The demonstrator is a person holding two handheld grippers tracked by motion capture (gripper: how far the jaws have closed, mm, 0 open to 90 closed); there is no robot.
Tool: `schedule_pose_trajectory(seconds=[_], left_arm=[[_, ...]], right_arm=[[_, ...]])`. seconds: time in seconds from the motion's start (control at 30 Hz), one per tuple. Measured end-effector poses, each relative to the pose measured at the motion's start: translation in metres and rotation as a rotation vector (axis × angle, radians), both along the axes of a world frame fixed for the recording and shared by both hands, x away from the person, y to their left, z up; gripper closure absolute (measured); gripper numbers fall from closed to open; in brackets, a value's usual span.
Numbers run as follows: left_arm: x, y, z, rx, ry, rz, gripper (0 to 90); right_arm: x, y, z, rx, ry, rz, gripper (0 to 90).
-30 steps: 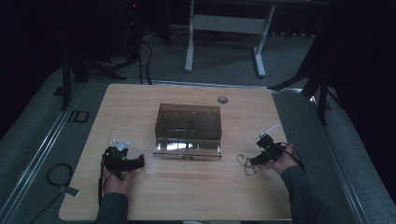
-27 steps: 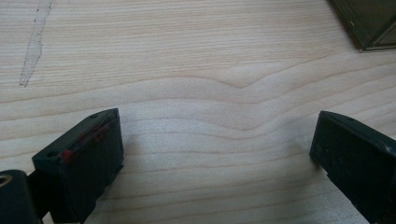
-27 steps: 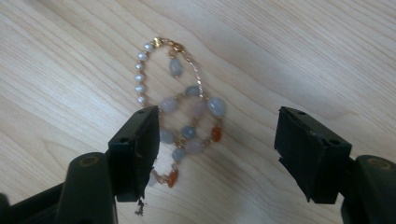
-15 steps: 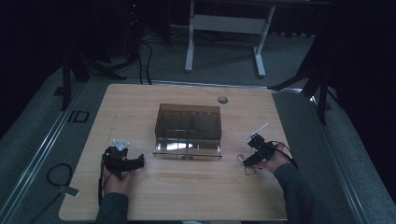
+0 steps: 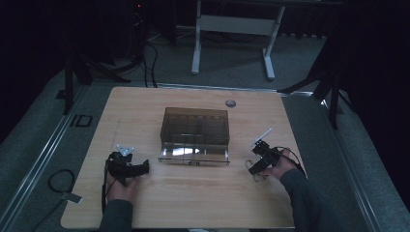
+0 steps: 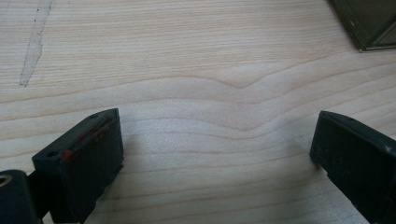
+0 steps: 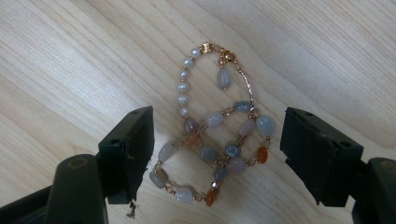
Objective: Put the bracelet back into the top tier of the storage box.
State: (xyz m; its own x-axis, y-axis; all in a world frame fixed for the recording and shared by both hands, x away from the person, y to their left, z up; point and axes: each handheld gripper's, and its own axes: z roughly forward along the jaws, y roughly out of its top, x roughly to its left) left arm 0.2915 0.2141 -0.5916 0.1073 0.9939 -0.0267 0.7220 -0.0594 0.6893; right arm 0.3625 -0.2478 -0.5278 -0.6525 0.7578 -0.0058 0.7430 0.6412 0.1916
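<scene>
While the left gripper point(image 6: 215, 154) rests jaws apart on the counter point(image 5: 193, 198), the right gripper point(image 7: 217, 144), jaws apart, straddles a beaded bracelet point(image 7: 215, 140).

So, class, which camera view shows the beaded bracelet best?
The right gripper view: the beaded bracelet lies flat on the wooden table between the open fingers, each bead distinct. The high view shows a faint loop by the right gripper.
</scene>
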Motion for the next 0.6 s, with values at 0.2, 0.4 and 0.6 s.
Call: schedule_pose_trajectory(seconds=[0.2,0.4,0.6], left_arm=[[0.0,0.0,0.0,0.0,0.0,0.0,2.8],[0.0,0.0,0.0,0.0,0.0,0.0,2.8],[0.0002,-0.0002,0.0,0.0,0.0,0.002,2.8]], right_arm=[[0.0005,0.0016,-0.0021,-0.009,0.012,0.004,27.8],[0.0025,0.0003,-0.0049,-0.013,0.038,-0.008,31.6],[0.0035,0.0007,-0.0052,-0.008,0.053,-0.024,34.6]])
